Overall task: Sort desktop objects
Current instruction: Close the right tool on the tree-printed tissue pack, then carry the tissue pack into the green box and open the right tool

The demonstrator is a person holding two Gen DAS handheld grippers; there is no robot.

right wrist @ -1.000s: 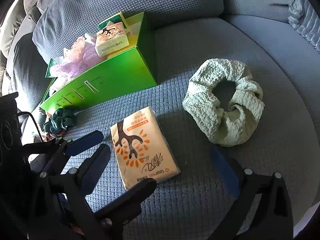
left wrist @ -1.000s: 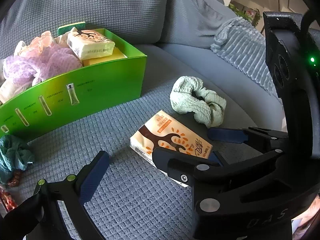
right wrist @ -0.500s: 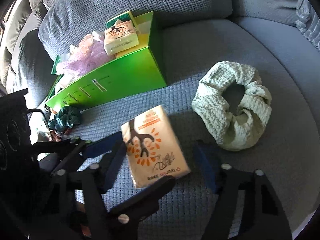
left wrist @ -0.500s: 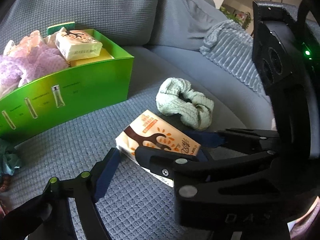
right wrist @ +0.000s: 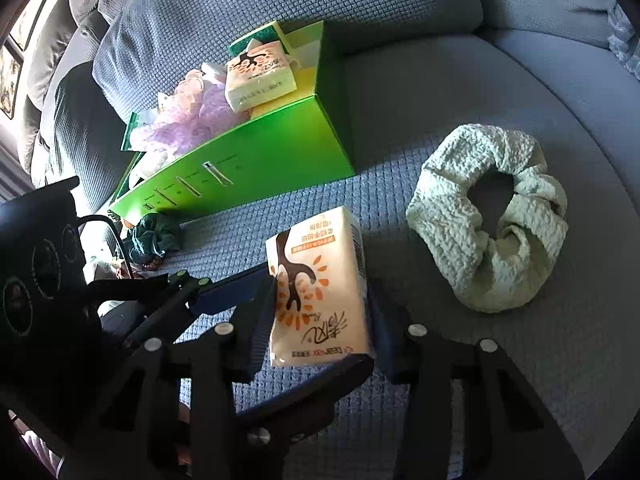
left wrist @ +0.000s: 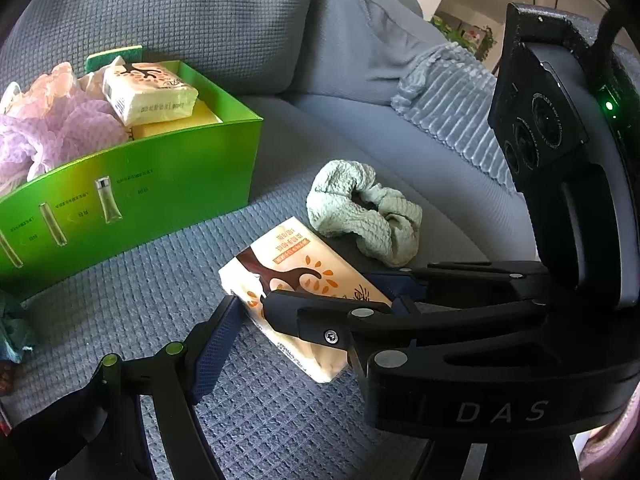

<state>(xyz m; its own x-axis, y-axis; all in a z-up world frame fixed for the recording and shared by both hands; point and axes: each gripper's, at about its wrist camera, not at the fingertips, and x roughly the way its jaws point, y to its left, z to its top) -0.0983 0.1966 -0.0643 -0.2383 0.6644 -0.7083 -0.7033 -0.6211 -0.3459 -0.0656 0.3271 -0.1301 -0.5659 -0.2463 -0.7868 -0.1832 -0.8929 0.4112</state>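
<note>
Cream tissue pack [right wrist: 320,292] lies lengthwise toward the green box [right wrist: 256,168], both hand-held grippers closing on it.

A grey-blue sofa seat [right wrist: 460,92] with a waffle-textured cover carries an open green box [right wrist: 256,164], a tissue pack [right wrist: 320,288] in front of it, a pale green scrunchie [right wrist: 492,220] beside that, and a dark teal scrunchie [right wrist: 154,236] at the box's corner.

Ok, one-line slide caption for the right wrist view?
Both grippers closing on one tissue pack on the grey sofa, mint scrunchie alongside, green box behind.
</note>
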